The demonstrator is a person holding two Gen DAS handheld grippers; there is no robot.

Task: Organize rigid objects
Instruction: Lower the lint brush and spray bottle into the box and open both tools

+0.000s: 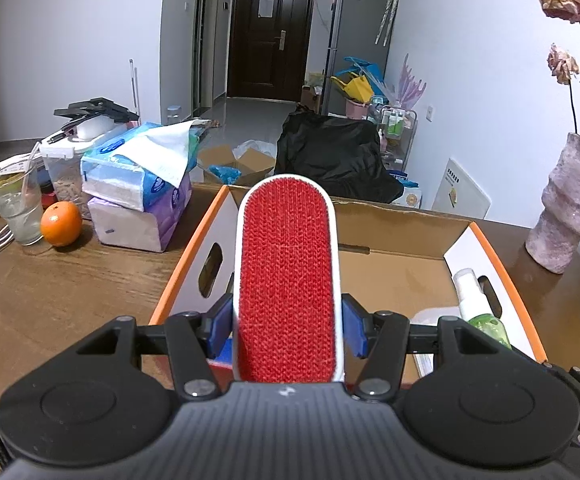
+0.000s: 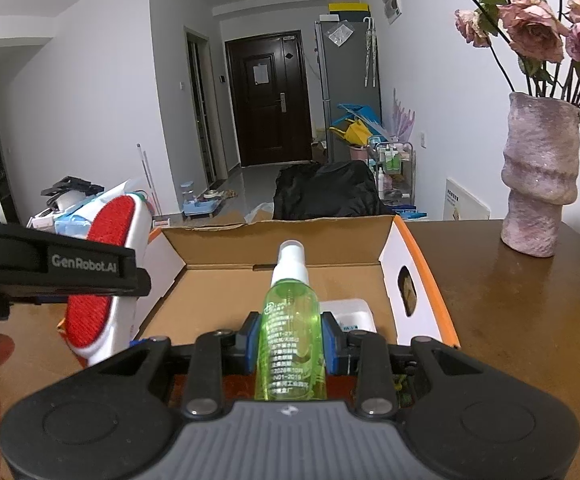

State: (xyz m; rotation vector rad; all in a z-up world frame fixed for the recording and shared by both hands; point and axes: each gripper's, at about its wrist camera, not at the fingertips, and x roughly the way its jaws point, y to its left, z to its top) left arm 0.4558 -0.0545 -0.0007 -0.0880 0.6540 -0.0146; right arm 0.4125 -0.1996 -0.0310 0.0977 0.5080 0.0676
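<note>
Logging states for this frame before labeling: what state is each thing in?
Left tool: shut on lint brush.
Lint brush: held, red face up.
Right tool: shut on spray bottle.
Spray bottle: held, capped, over the box.
Cardboard box: open, flaps up.
Door: closed.

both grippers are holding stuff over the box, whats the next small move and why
Probably lower the right gripper and release the spray bottle into the box: it already hangs over bare cardboard floor, while the left gripper holds the lint brush near the box's left wall.
</note>
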